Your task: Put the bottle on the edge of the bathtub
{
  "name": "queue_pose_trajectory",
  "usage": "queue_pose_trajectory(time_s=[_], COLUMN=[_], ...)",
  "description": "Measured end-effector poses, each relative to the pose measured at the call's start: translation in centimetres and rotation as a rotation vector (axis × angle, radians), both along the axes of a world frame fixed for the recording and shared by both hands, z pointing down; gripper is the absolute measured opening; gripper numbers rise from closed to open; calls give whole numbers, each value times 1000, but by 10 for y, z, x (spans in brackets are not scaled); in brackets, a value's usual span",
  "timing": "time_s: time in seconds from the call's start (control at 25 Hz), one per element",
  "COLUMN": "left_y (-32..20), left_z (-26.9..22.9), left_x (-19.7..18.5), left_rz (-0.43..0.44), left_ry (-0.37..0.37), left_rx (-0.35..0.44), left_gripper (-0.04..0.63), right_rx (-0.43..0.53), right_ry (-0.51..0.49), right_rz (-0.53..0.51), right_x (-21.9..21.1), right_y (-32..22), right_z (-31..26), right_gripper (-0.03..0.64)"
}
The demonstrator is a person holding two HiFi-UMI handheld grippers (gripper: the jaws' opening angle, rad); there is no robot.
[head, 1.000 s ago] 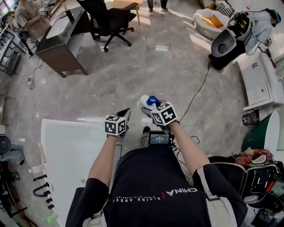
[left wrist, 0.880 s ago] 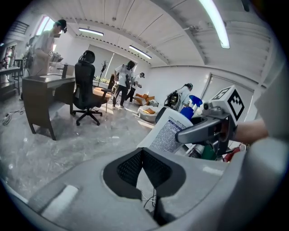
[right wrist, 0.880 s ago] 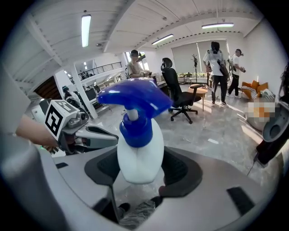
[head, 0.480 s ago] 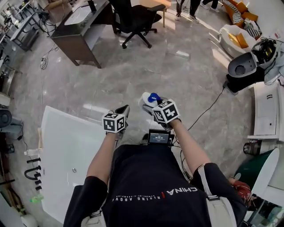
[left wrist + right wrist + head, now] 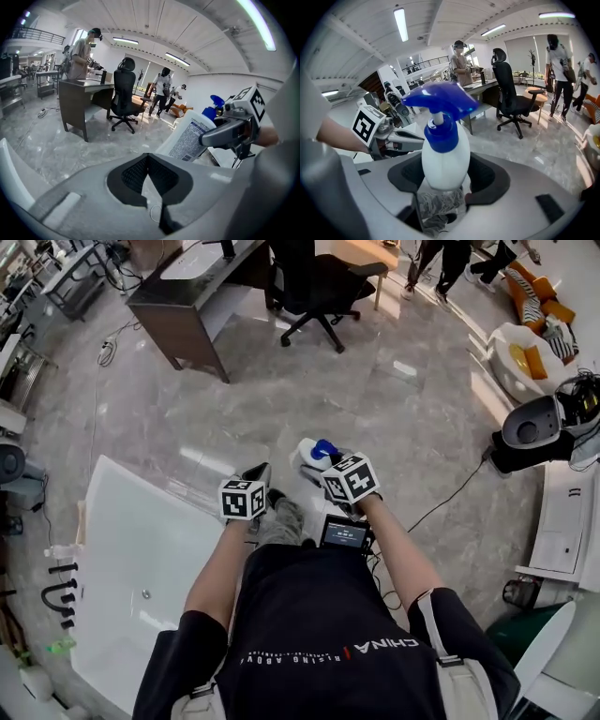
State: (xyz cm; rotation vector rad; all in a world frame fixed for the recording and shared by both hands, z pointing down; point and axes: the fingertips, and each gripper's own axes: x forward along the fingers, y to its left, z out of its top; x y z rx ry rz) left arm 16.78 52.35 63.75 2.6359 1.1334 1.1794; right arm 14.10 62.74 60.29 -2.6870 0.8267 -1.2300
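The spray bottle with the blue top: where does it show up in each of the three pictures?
Head view: the spray bottle is near the centre, above the stone floor.
Left gripper view: it is right of centre, tilted, with its label facing the camera.
Right gripper view: it is dead centre, clamped in the right gripper.
Shared landmark: the black office chair appears in all three.

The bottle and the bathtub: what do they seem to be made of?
Bottle: probably plastic; smooth, slightly glossy white body with a blue sprayer and a printed label. Bathtub: smooth, glossy white, catching light; acrylic or enamel, the look does not tell which.
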Motion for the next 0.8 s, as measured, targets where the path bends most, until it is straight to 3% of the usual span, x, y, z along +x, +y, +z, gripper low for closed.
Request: queue_pose_trajectory(time_s=[0.12,0.28,0.4,0.48,0.8], left_y=[-1,-6,-30,-48,-109], left_z=[7,-3,1,4,-6], left_x=[40,98,134,152,202], left_rz=[-47,-126,-160,-185,-337], left_ry=[-22,-7,-3,-7,-4], left_rx=[32,-6,61,83,47], left_gripper=[11,9,8,8,8], right_rx=[-16,-52,-61,-60,-54], right_ry=[-11,-15,-8,-5,-12], right_rz=[-44,-126,-180,-223,-389], right_x=[39,105,152,176,242], right_y=[-1,-9,-33,-53,-125], right_z=[-2,-8,-13,-16,-16], right_gripper=[268,268,268,268,268])
